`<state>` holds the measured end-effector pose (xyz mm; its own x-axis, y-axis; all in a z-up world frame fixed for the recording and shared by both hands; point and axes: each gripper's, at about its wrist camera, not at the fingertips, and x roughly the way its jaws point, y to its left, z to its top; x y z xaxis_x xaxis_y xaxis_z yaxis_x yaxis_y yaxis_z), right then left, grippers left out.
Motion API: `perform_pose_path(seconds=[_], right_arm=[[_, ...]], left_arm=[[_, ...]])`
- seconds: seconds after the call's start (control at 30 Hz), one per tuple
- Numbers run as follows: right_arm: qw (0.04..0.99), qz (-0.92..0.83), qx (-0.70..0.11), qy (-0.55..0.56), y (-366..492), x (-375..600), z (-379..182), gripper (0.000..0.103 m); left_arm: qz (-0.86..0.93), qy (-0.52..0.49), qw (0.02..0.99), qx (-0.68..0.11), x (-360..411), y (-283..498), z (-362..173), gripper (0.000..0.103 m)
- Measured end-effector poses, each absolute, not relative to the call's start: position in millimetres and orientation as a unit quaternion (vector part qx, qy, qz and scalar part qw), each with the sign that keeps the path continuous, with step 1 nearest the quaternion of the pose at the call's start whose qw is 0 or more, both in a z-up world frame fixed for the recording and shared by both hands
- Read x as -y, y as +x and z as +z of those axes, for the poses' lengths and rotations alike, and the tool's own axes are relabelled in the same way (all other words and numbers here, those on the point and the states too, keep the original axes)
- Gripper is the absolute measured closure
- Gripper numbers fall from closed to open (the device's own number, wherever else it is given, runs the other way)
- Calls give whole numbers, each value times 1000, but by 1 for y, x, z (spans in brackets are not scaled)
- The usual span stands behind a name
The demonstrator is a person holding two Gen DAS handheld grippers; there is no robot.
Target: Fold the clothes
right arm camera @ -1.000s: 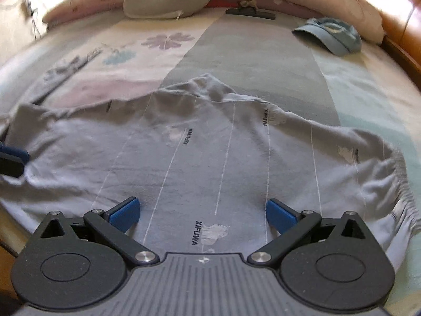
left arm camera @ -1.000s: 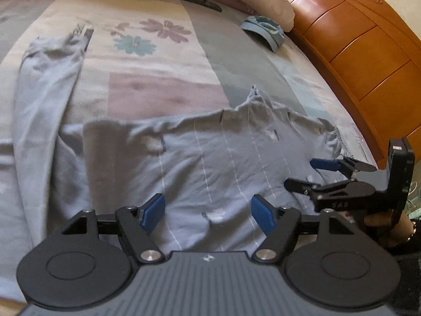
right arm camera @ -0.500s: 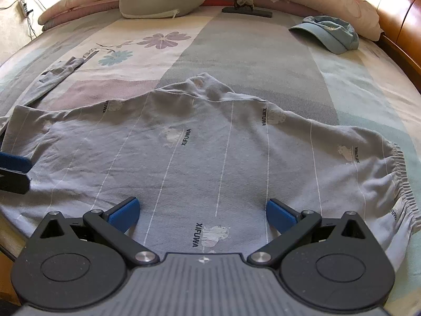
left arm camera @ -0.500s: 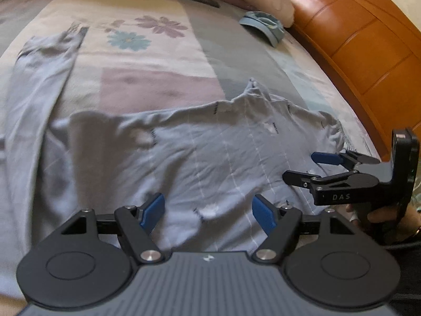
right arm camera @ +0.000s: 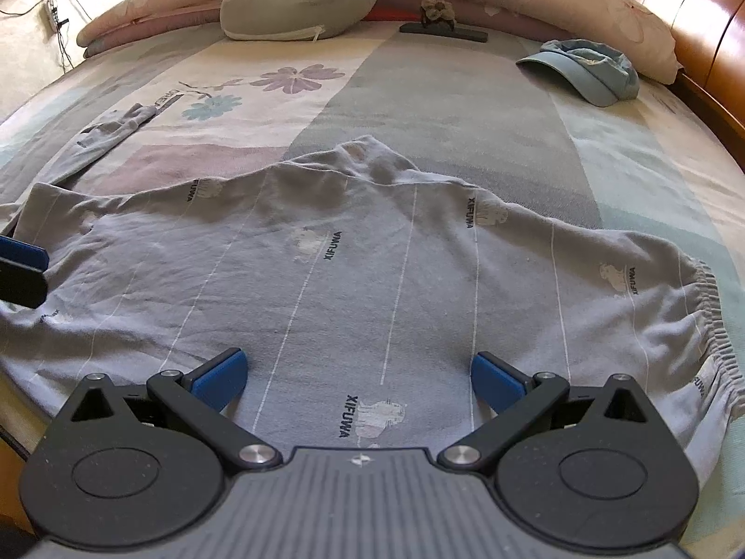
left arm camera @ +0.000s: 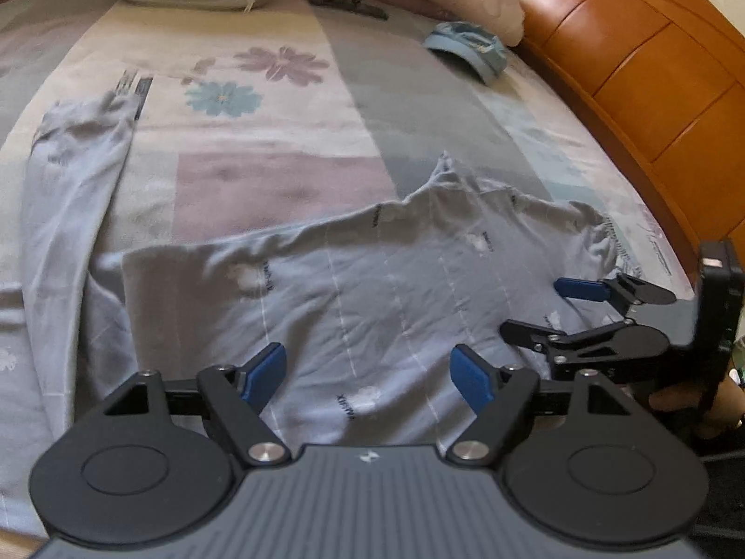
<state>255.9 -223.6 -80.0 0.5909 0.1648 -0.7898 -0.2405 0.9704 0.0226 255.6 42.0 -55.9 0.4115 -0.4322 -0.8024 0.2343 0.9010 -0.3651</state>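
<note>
The grey trousers [left arm camera: 363,298] lie spread on the bed [left arm camera: 260,139], long axis running crosswise in front of me, one leg trailing off on their left side. My left hand-held gripper [left arm camera: 370,370] hovers over their near edge; its jaws have just been widening and nothing is pinched between them. Further right along that edge, my right hand-held gripper [right arm camera: 358,375] also stands apart and empty, nearer the elastic waistband [right arm camera: 712,307], so I judge it grabs that end.

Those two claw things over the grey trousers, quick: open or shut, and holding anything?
Left gripper: open, holding nothing; its jaws have just been opening.
Right gripper: open, holding nothing, above the grey trousers.
</note>
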Motion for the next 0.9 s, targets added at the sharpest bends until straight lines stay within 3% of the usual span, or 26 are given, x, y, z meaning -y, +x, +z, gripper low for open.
perform_pose_path(seconds=[0.13, 0.27, 0.43, 0.57, 0.77, 0.9], right_arm=[[891, 117, -435, -45, 255, 224, -80, 0], [890, 119, -438, -46, 256, 225, -80, 0], [889, 118, -440, -47, 257, 224, -80, 0], [892, 117, -434, -47, 255, 224, -81, 0], [895, 113, -429, -46, 252, 224, -81, 0], [895, 115, -428, -46, 250, 225, -81, 0]], left_arm=[[-196, -111, 827, -515, -48, 253, -62, 26], [-186, -94, 846, -490, -56, 260, -34, 25], [-121, 9, 884, -451, -74, 287, 3, 23], [-21, 149, 865, -480, -76, 328, -12, 23], [9, 278, 809, -518, -58, 358, -63, 22], [15, 281, 813, -511, -57, 358, -66, 22]])
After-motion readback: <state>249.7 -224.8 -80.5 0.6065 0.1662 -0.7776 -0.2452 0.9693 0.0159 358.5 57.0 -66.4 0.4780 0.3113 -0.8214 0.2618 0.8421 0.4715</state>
